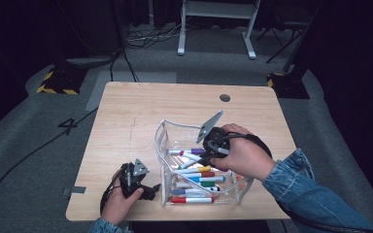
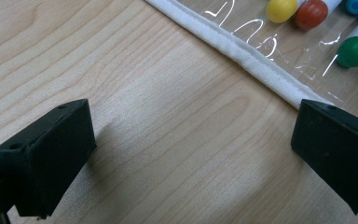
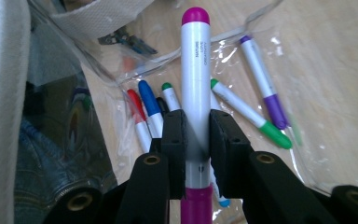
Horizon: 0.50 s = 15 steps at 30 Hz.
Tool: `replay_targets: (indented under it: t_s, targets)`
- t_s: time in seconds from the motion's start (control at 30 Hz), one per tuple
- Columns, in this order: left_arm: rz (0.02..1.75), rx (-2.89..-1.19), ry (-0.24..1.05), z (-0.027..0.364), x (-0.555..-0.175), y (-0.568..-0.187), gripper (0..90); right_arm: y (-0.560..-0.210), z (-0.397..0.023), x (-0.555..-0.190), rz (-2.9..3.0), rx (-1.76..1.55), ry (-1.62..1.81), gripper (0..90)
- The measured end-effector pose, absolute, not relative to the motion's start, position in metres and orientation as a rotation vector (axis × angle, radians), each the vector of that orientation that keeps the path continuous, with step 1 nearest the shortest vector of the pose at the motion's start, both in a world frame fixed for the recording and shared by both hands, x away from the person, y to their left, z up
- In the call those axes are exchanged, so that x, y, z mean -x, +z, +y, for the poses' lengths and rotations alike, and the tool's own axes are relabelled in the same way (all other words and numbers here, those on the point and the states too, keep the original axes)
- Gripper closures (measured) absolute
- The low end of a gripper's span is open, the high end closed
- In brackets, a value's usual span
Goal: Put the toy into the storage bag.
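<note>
Here the right gripper [image 3: 196,135] clamps its jaws on a magenta-capped marker [image 3: 195,70] over the clear pouch [image 1: 161,141] — the left gripper [image 2: 191,154] rests spread wide on the tabletop [image 2: 158,140].

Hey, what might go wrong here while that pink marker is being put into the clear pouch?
1. The right gripper pinches the pink marker on its smooth round barrel, so it might twist or slip.
2. The clear pouch is soft; its wall could fold inward and block the marker.
3. The left gripper is open beside the pouch's white edge, not gripping it, so the pouch might slide.
</note>
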<state>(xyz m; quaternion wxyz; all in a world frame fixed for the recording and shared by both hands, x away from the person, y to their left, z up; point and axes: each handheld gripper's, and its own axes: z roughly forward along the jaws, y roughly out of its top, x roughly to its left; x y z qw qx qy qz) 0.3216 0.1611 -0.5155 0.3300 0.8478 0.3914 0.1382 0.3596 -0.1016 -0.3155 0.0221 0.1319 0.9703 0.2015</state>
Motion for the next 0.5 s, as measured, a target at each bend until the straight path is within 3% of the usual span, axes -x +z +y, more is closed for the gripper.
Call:
replay_targets:
  t_s: [0.5]
  targets:
    - [1.024, -2.219, 0.360, 0.161, -0.322, -0.515, 0.0, -0.376, -0.067, -0.357, 3.175, -0.269, 0.342, 76.6]
